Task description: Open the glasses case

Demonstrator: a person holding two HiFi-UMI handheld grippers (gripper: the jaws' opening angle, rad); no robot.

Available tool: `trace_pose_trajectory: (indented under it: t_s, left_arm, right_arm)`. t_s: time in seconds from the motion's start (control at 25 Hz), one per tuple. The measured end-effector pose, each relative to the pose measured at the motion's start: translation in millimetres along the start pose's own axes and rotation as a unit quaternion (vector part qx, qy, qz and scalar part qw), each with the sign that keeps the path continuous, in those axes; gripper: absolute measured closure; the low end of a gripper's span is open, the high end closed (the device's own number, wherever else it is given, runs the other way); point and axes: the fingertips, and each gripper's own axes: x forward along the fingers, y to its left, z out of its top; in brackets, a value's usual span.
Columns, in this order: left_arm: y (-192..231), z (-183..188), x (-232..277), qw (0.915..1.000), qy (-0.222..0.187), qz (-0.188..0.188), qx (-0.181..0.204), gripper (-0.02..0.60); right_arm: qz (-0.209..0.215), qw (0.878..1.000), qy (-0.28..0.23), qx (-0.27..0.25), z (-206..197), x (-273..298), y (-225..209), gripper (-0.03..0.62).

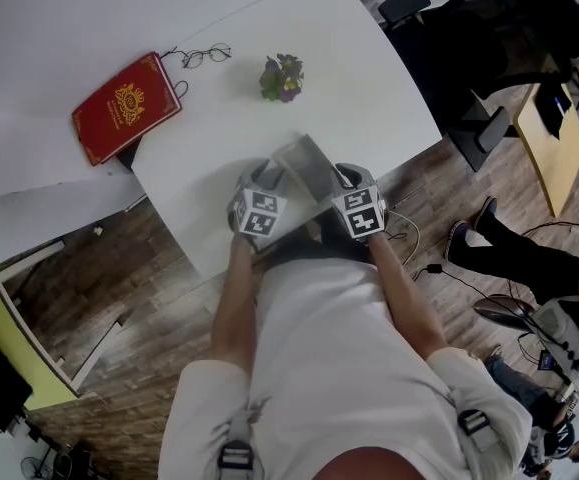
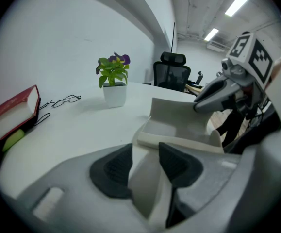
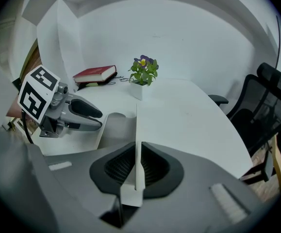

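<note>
Room: white curved table (image 1: 369, 78) over a wood floor, with a black office chair (image 3: 266, 110) at its far side.
Also on the table: a red book (image 1: 126, 108), spectacles (image 1: 205, 55) and a small potted plant (image 1: 282, 76), all well apart from the work.
Where the case is: the glasses case (image 1: 307, 160) sits at the table's near edge, between my 2 grippers.
Left gripper (image 2: 145, 166): its jaws pinch a pale wall at the near end of the case body.
Right gripper (image 3: 138, 166): its jaws are pressed together on the thin lid (image 3: 137, 130), which shows edge-on as 1 upright white line.
How the case looks: pale grey-white and matte, made of flat stiff panels (a fold-flat kind, I think). The lid stands raised and a shallow hollow shows inside.
Progress: I judge it largely open.
Doing this step well: I would hold the left gripper fixed as the anchor. I would swing the right one in an arc about the hinge, not straight up, so the body neither lifts nor skids off the edge. The thin panel could slip from the pads, so I would go slowly with a firm pinch.
</note>
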Motion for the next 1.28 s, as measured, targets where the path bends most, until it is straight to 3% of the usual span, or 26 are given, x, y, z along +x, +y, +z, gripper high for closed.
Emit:
trace_pose_trajectory:
  t_s: [0.6,0.72,0.92,1.28]
  left_arm:
    - [-2,0,-2,1.0,-0.003,0.005,-0.006,0.417]
    - [-1,3,-6,0.9998,-0.015,0.011,-0.006,0.417]
    - [3,22,-21,0.9986,-0.047,0.027,-0.004,0.417]
    - [6,56,-61,0.9943,-0.094,0.05,-0.007,0.416]
  right_arm:
    - [-0.009,1.0,-0.005,0.006,-2,-5,-1,0.557]
    - [-0.009,1.0,-0.017,0.004,1,-8,0,0.556]
    - [-0.009,0.999,-0.049,-0.008,17,-19,4,0.5]
    - [-0.019,0.993,-0.116,-0.02,47,-48,8,0.499]
